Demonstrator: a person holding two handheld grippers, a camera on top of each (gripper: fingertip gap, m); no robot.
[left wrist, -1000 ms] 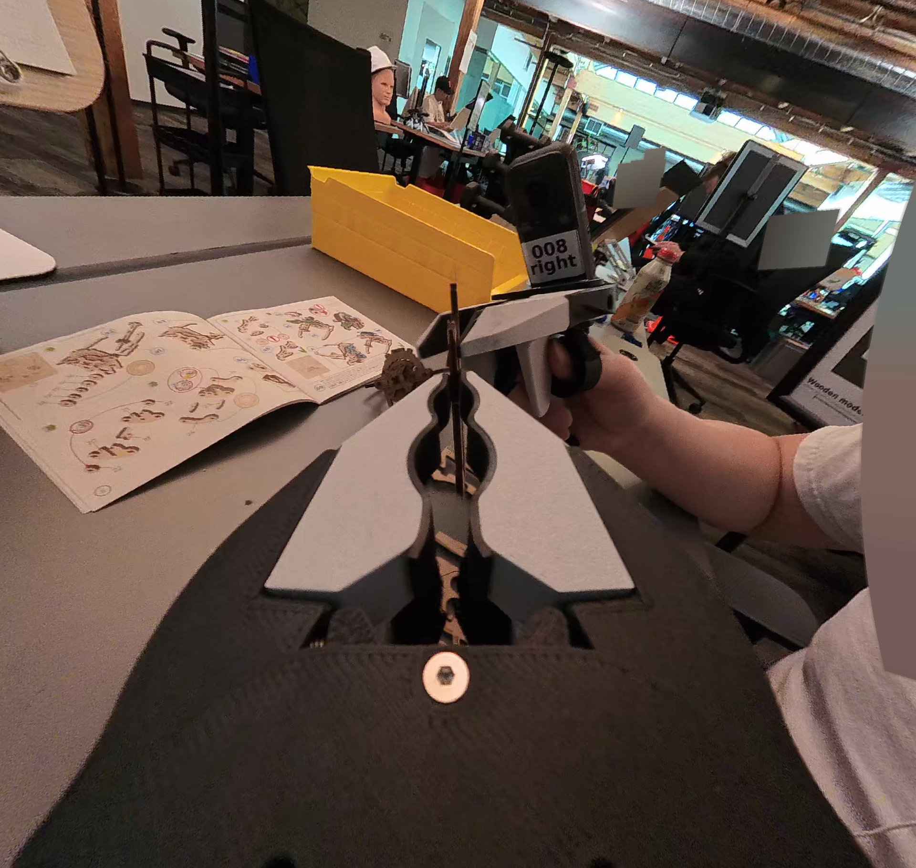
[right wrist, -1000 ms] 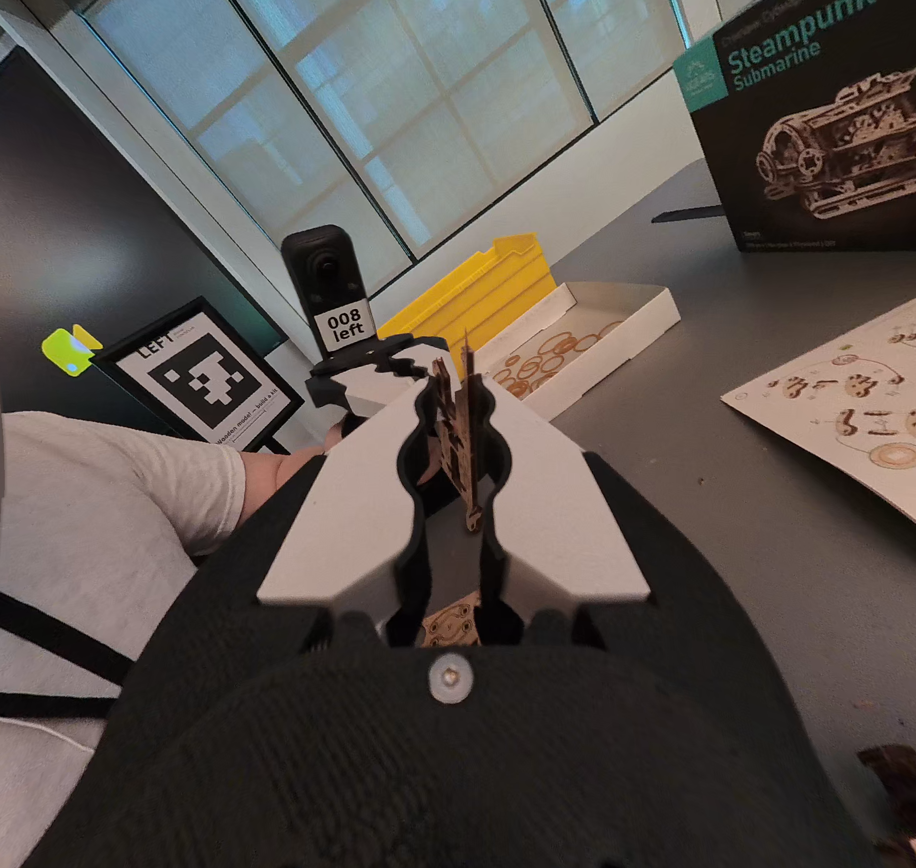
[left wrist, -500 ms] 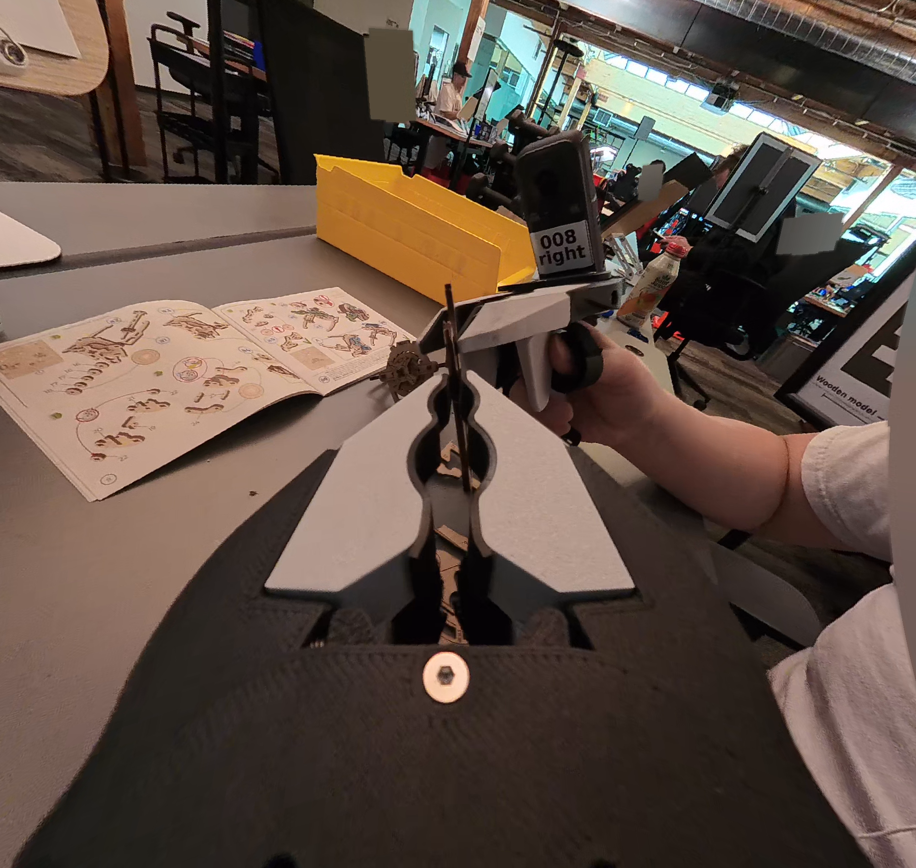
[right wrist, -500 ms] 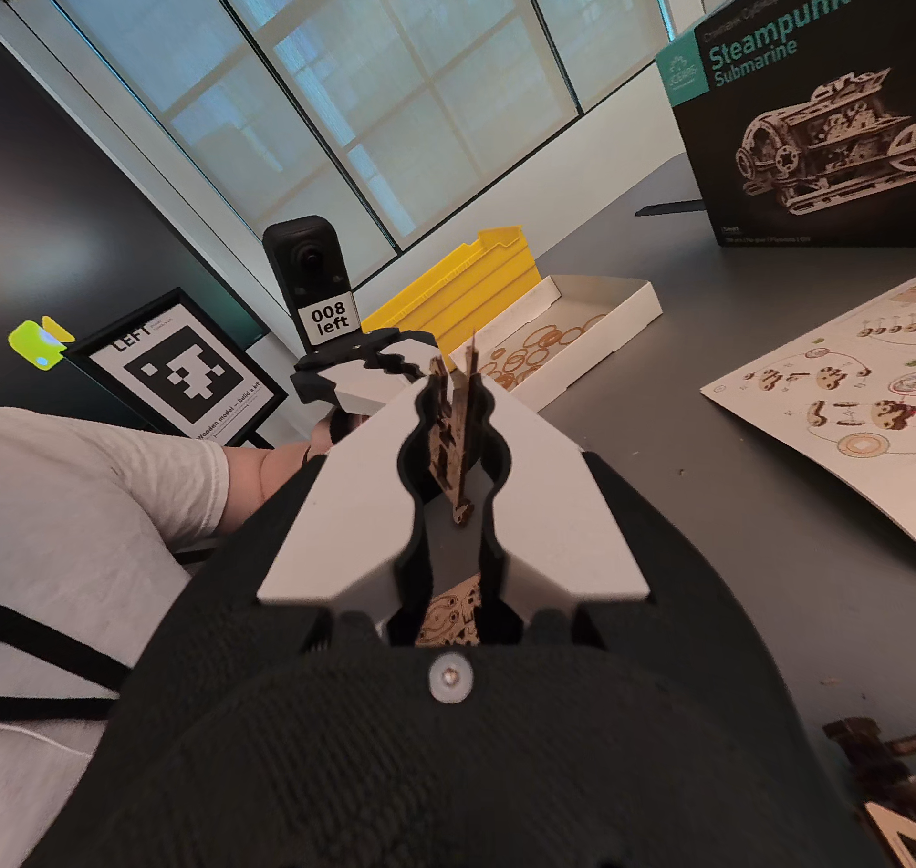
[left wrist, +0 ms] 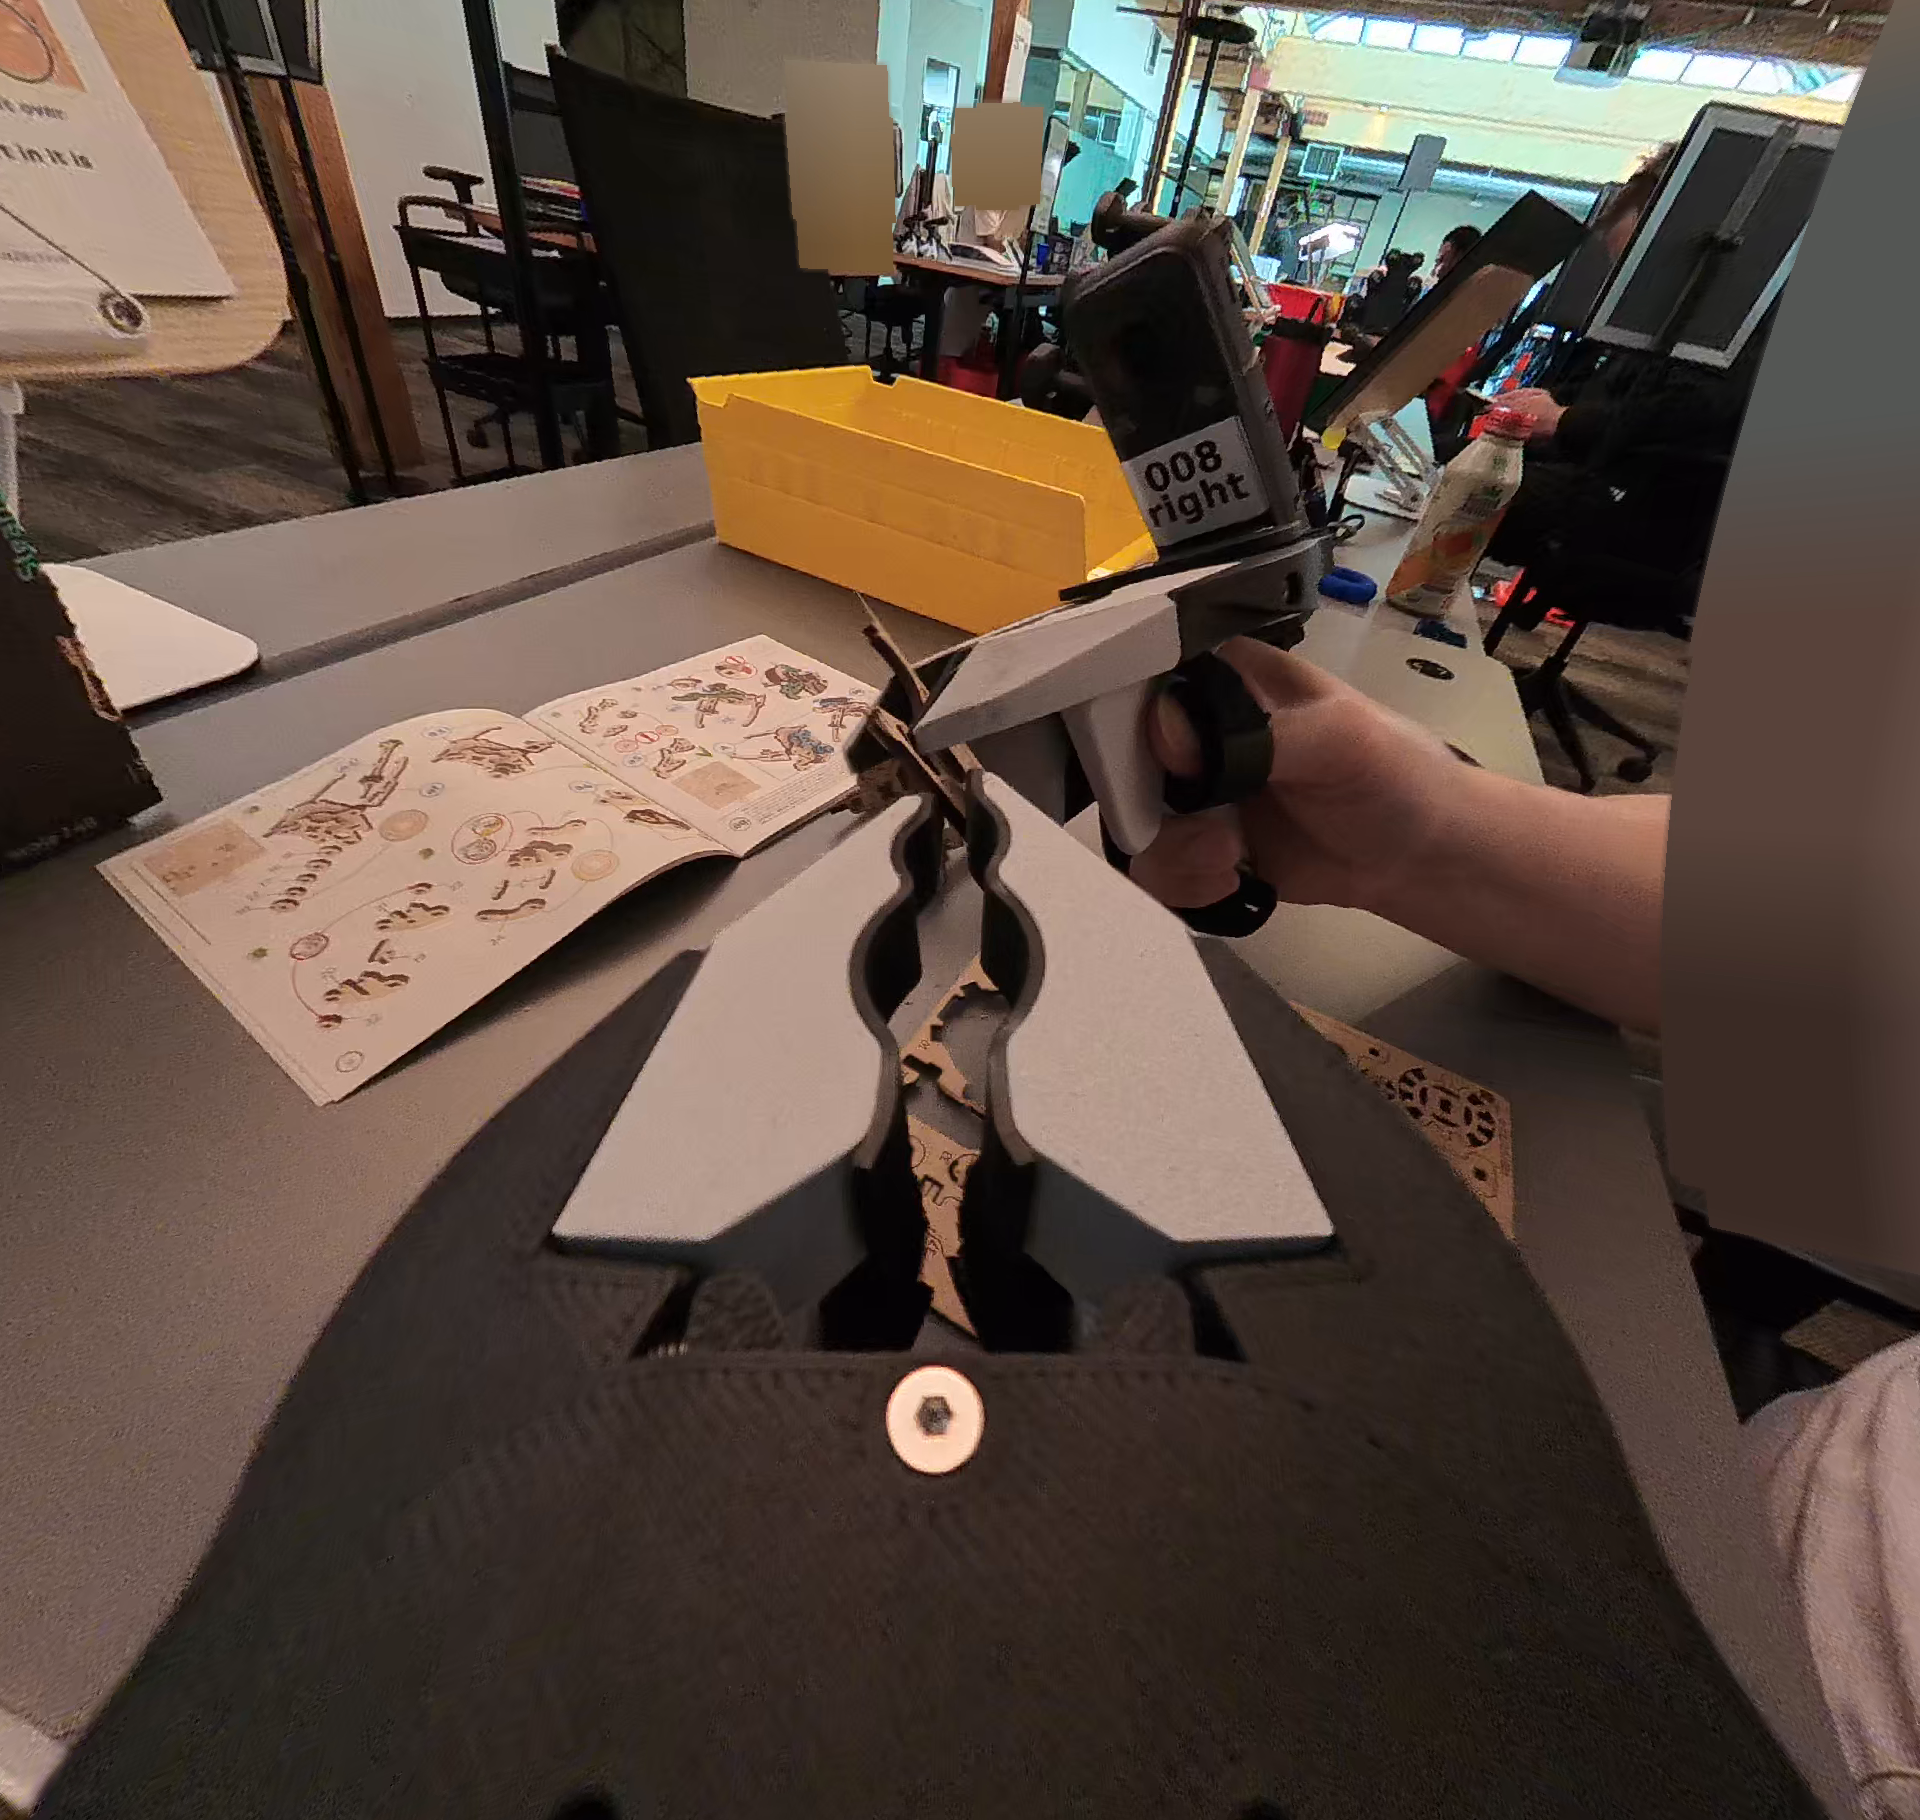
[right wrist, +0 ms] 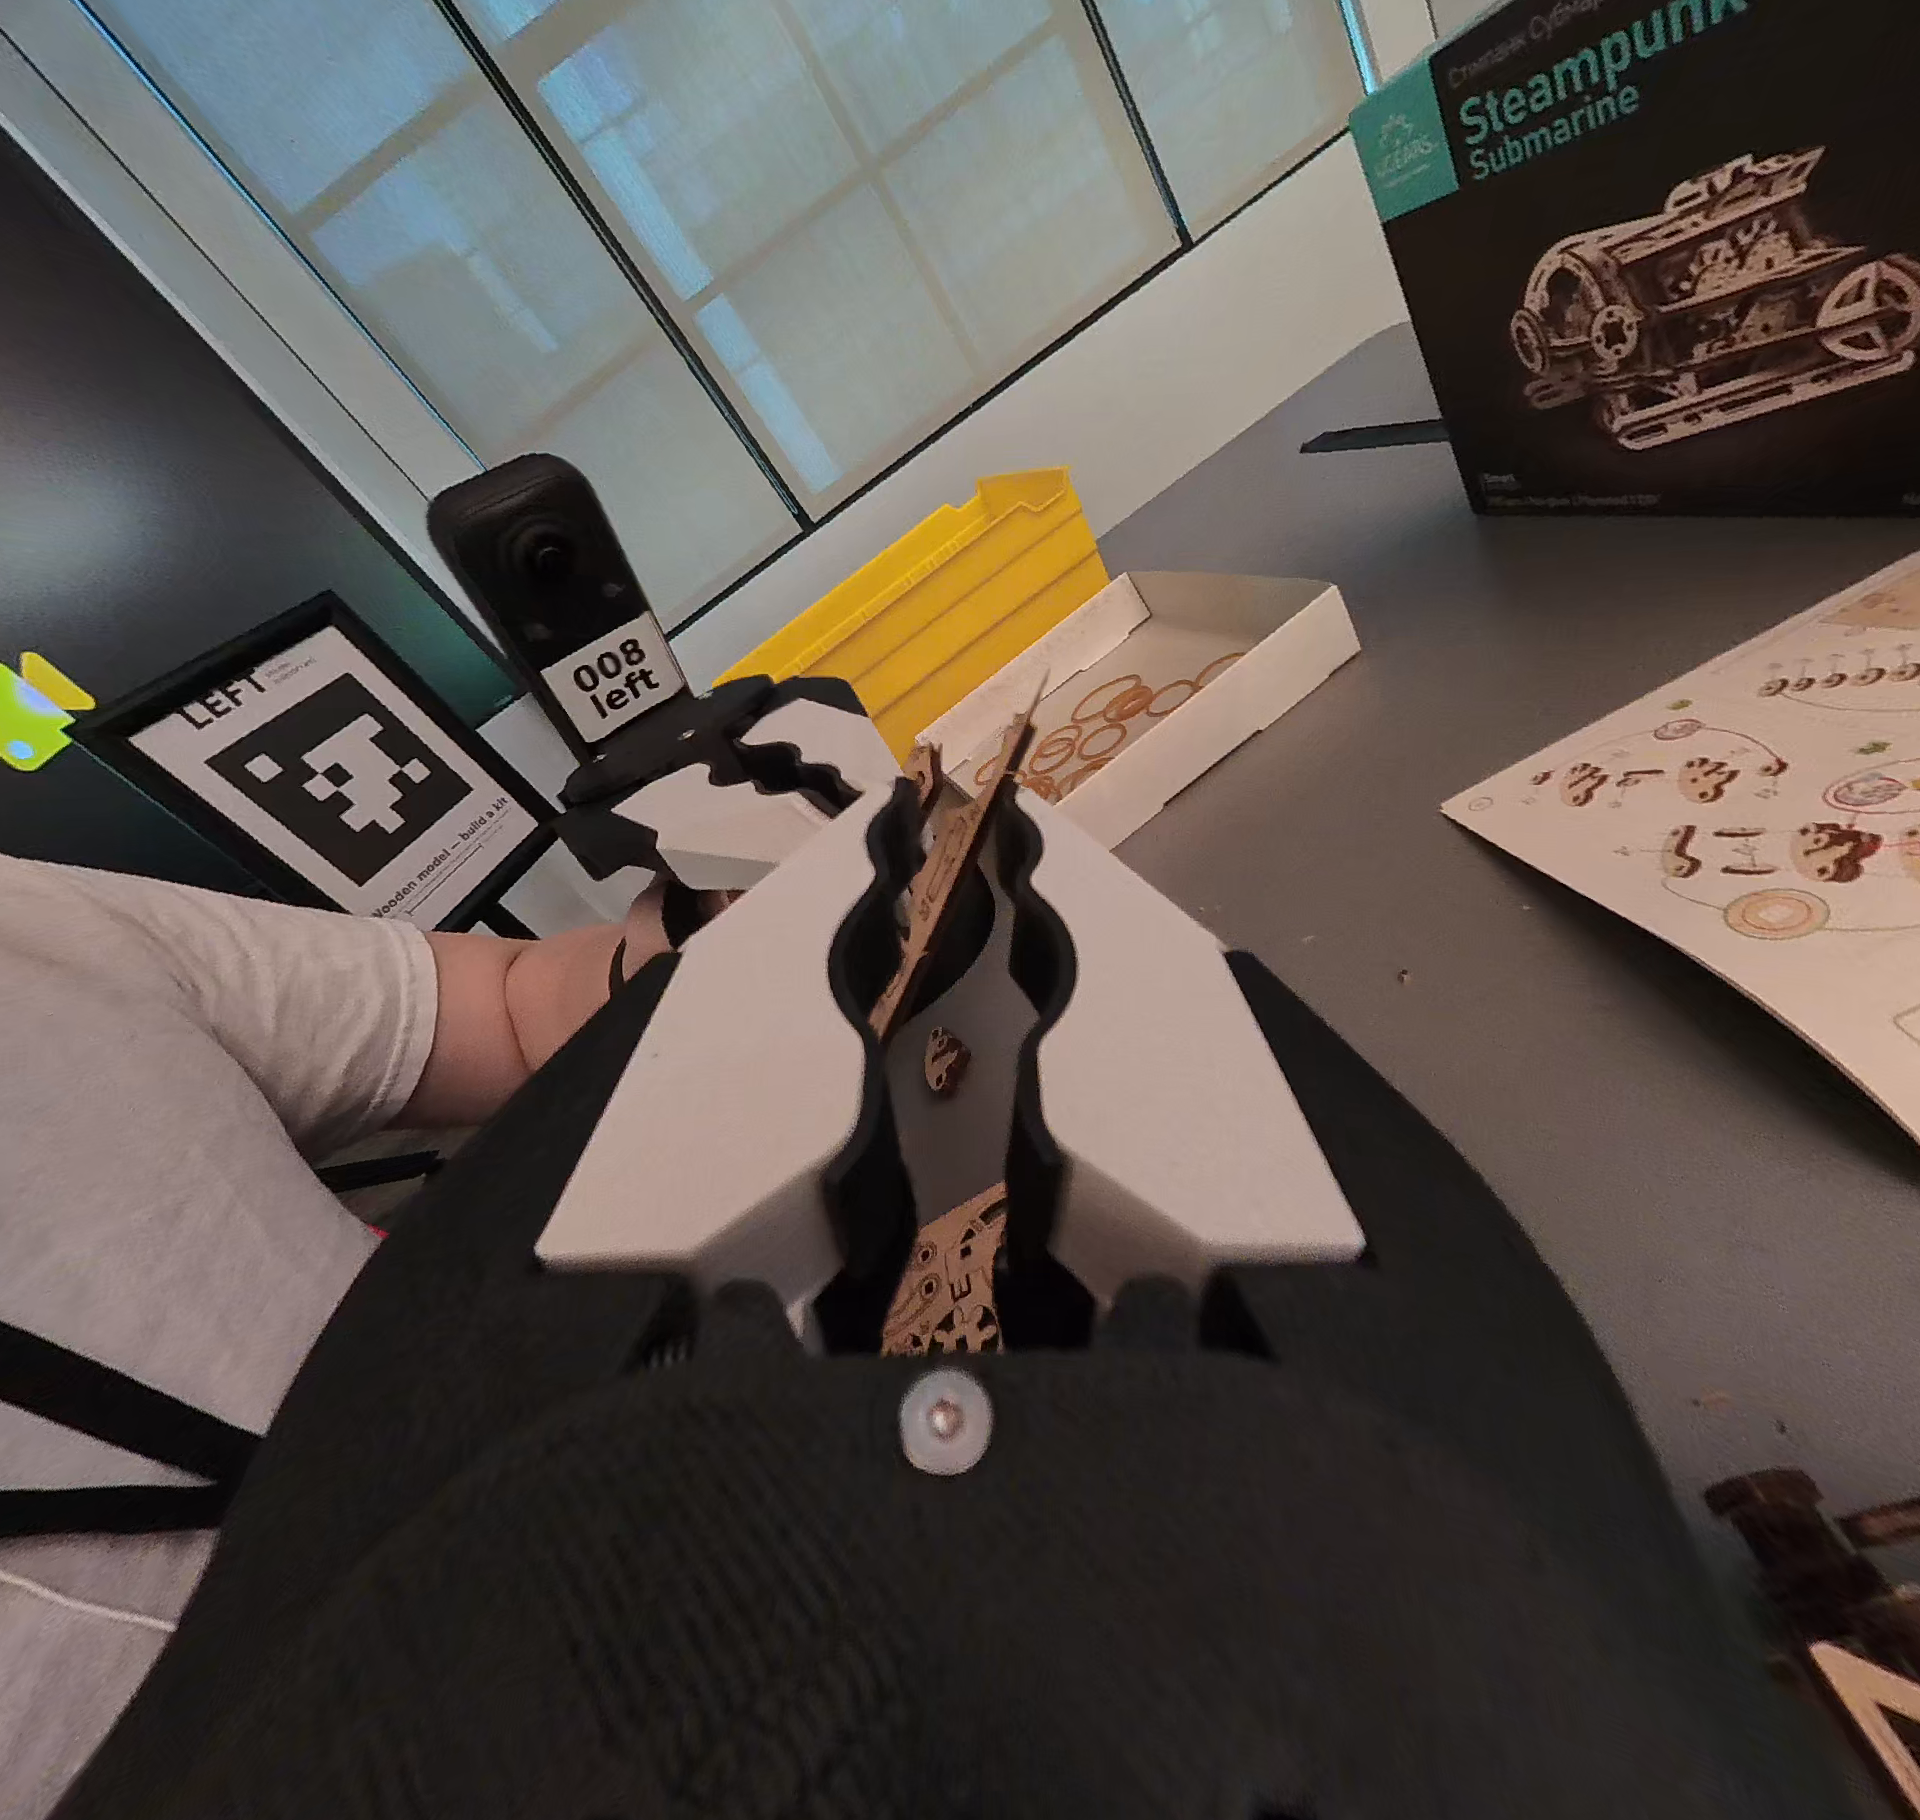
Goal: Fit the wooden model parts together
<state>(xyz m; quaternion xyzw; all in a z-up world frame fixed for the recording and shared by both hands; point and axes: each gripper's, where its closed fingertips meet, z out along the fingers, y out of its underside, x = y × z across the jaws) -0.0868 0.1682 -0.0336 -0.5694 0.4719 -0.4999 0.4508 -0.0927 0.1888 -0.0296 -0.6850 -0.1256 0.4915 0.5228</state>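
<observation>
Barely parted, both jaws on thin wooden parts (right wrist: 951, 861).

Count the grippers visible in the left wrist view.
2. The left gripper fills the foreground; the right gripper, in a hand, meets it from the right just beyond. Both clamp wooden parts.

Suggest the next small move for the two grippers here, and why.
Probably a slight roll of the right gripper to bring its wooden piece square to the left gripper's part, then press in. In the left wrist view the two pieces cross at an angle at the left gripper tips, meeting but apparently not seated. Both grippers are shut on their pieces, so no regrasp seems needed.
</observation>
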